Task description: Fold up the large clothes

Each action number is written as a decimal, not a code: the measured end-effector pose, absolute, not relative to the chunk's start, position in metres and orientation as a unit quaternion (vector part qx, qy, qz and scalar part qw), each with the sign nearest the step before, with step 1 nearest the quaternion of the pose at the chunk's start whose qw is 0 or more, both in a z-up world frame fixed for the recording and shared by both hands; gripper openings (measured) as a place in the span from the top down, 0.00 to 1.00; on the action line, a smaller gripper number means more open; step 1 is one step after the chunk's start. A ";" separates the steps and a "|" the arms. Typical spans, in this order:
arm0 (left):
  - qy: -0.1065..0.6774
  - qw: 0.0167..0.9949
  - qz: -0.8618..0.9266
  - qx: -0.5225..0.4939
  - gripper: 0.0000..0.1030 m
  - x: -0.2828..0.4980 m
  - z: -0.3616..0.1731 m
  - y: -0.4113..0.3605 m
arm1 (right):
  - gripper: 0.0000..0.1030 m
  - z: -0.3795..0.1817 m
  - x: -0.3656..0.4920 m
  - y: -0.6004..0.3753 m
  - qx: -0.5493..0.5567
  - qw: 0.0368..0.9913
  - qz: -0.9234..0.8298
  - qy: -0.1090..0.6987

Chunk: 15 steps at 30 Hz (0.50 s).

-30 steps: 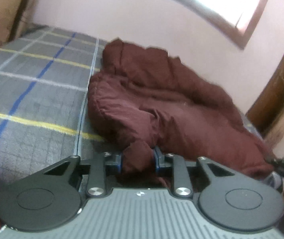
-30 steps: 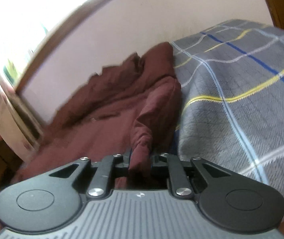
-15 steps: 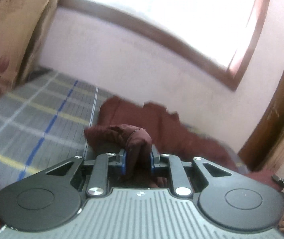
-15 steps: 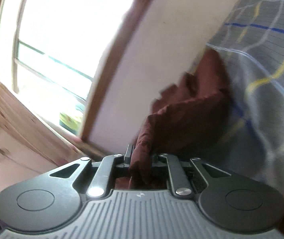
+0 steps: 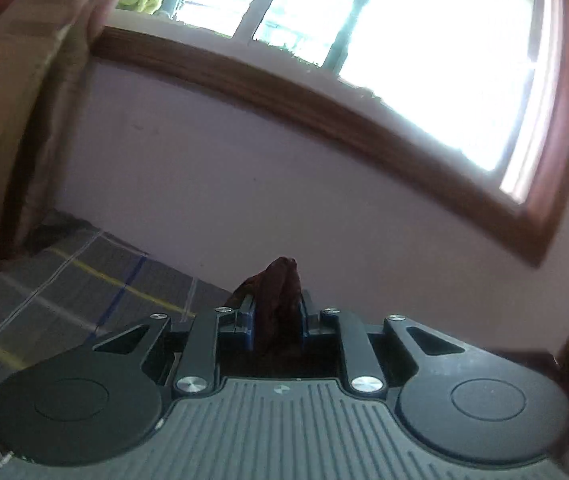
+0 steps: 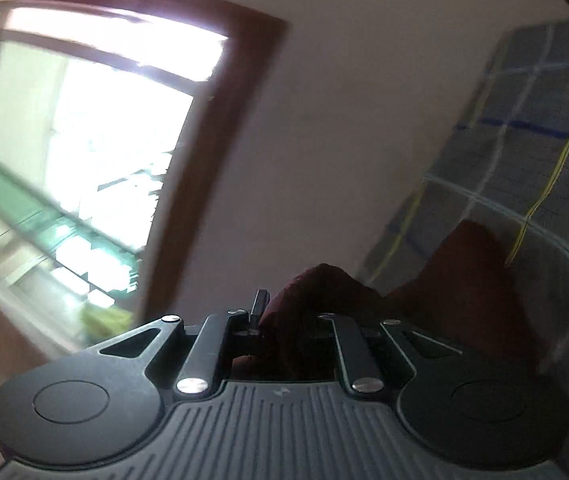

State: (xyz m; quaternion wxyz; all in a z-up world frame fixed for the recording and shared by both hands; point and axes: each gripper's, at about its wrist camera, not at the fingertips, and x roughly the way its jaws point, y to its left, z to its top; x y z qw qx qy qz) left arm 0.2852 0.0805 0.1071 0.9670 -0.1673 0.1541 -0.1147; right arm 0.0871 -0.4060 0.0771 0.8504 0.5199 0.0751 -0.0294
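Left gripper (image 5: 277, 312), right gripper (image 6: 284, 320) clamp maroon garment (image 6: 464, 280).

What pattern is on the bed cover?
The bed cover is grey plaid with white, yellow and blue lines, clearest in the right wrist view.

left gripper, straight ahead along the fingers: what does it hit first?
Apart from the maroon garment pinched in the left gripper, likely the pale wall below the window; nothing else shows in that line. Depth unclear.
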 end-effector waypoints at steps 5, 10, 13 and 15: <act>0.174 0.973 -0.077 -0.131 0.65 0.350 0.066 0.048 | 0.88 0.022 0.158 -0.434 0.533 0.833 -0.090 0.118; 0.181 0.973 -0.038 -0.137 0.07 0.369 0.040 0.050 | 0.88 -0.021 0.179 -0.443 0.535 0.827 -0.104 0.134; 0.169 0.973 -0.030 -0.153 0.01 0.361 0.043 0.061 | 0.82 -0.025 0.180 -0.447 0.548 0.821 -0.088 0.132; 0.164 0.973 -0.040 -0.156 0.03 0.351 0.054 0.067 | 0.70 -0.022 0.172 -0.452 0.571 0.809 -0.074 0.122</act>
